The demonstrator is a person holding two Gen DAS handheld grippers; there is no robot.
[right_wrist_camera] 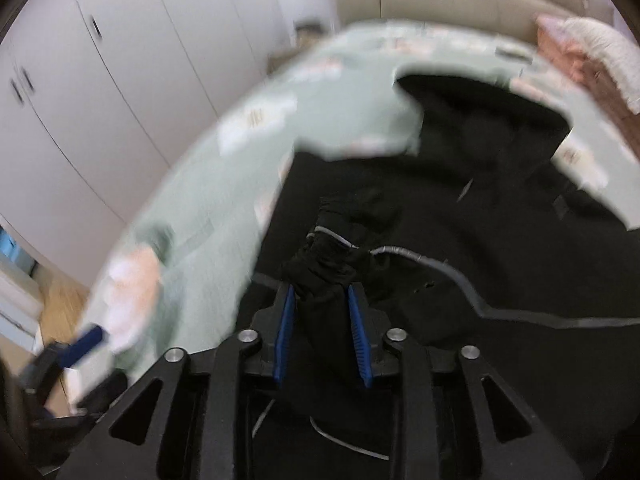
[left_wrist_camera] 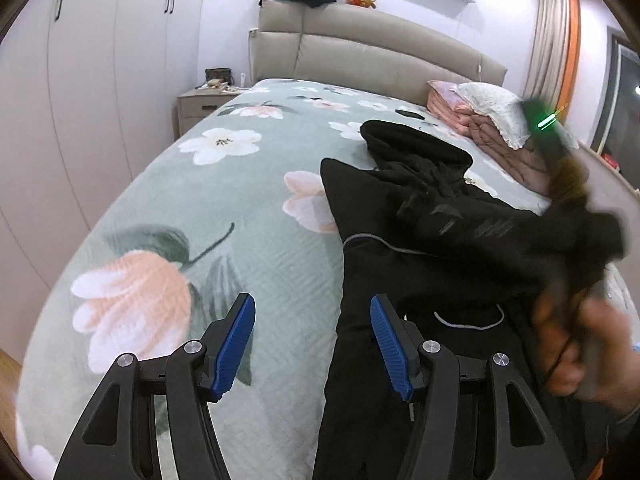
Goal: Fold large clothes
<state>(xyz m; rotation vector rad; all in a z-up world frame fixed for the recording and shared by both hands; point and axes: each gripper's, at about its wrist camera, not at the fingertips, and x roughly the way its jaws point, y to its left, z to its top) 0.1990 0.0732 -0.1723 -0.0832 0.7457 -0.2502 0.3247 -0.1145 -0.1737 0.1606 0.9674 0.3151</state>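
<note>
Left hand-held gripper: I see its blue pads spread wide, nothing between them, over the bed.
Right hand-held gripper: a bunched fold of the black garment sits between my pads; whether they press it I cannot tell through the blur.
Black garment: spread crumpled on the bedspread, grey piping showing.
Pillows: stacked by the headboard.
Wardrobe: beside the bed.
</note>
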